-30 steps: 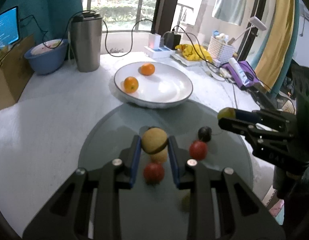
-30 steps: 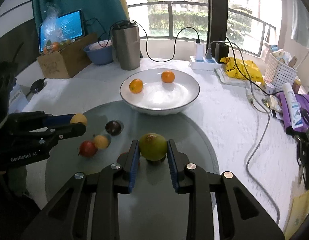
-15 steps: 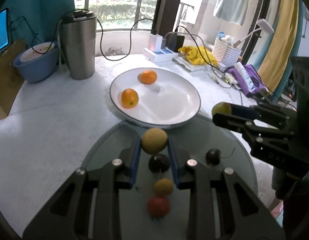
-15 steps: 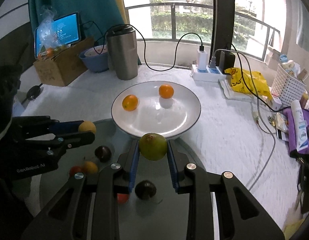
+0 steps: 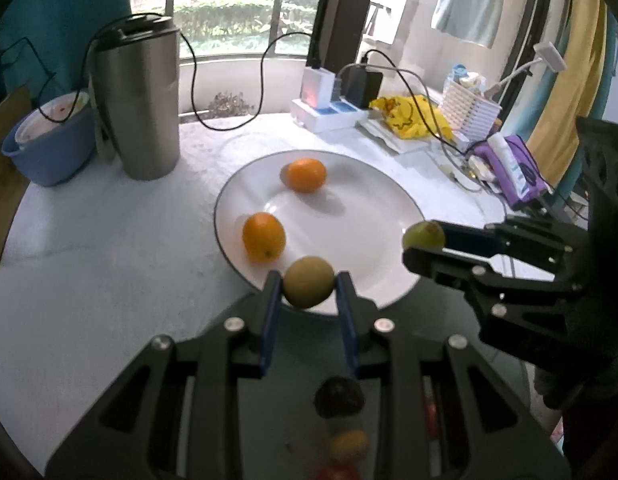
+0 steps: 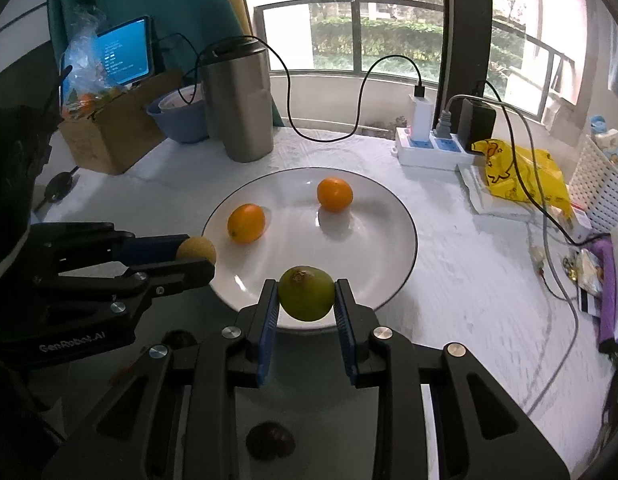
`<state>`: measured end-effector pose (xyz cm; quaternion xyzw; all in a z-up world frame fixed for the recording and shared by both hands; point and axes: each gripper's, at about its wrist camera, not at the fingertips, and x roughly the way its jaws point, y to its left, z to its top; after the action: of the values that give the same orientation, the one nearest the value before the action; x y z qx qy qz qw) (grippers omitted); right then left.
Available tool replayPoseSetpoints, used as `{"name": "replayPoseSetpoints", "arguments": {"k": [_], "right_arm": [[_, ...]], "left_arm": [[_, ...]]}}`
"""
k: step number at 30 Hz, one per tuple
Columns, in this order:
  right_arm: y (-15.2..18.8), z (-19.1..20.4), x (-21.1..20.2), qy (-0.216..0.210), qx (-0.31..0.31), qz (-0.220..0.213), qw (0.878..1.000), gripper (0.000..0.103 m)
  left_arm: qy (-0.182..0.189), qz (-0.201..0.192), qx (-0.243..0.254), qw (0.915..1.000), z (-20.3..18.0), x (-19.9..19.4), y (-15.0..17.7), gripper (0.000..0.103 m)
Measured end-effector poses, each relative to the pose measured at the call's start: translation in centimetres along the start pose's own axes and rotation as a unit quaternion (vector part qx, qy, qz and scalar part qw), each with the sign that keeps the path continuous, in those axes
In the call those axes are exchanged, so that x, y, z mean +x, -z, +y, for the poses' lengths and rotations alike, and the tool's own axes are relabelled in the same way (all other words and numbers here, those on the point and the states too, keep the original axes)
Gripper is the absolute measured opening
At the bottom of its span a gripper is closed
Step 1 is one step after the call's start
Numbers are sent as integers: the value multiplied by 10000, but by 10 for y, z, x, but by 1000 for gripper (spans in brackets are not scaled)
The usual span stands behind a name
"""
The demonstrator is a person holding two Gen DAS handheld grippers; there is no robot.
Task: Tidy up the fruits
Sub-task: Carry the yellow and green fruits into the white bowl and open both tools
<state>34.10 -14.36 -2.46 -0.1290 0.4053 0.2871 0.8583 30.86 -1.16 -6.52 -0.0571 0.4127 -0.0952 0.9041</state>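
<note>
Nearest the lens, low in the left wrist view, a dark fruit (image 5: 339, 396) and a small yellow fruit (image 5: 347, 444) lie loose on the grey glass disc (image 5: 293, 412), not yet sorted. Just above them, the left gripper (image 5: 309, 288) pinches a tan round fruit (image 5: 309, 287) between its blue pads, over the near rim of the white plate (image 5: 389, 216). At centre frame in the right wrist view, the right gripper (image 6: 306, 294) pinches a green fruit (image 6: 306, 293) the same way, also over the plate's near edge. Farther in, two oranges (image 5: 263, 236) already rest on the plate. The step in hand looks like carrying both fruits to the plate. Next, each gripper likely needs to lower over bare plate, clear of the oranges, and spread its pads gently so the round fruits do not roll off.
</note>
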Motion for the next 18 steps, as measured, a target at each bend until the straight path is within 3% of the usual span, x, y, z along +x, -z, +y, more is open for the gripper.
{"name": "replayPoseSetpoints", "arguments": {"k": [18], "right_arm": [[-13, -26, 43, 45, 197, 205, 9996, 30]], "left_arm": [[175, 86, 75, 9998, -1, 37, -31, 29]]}}
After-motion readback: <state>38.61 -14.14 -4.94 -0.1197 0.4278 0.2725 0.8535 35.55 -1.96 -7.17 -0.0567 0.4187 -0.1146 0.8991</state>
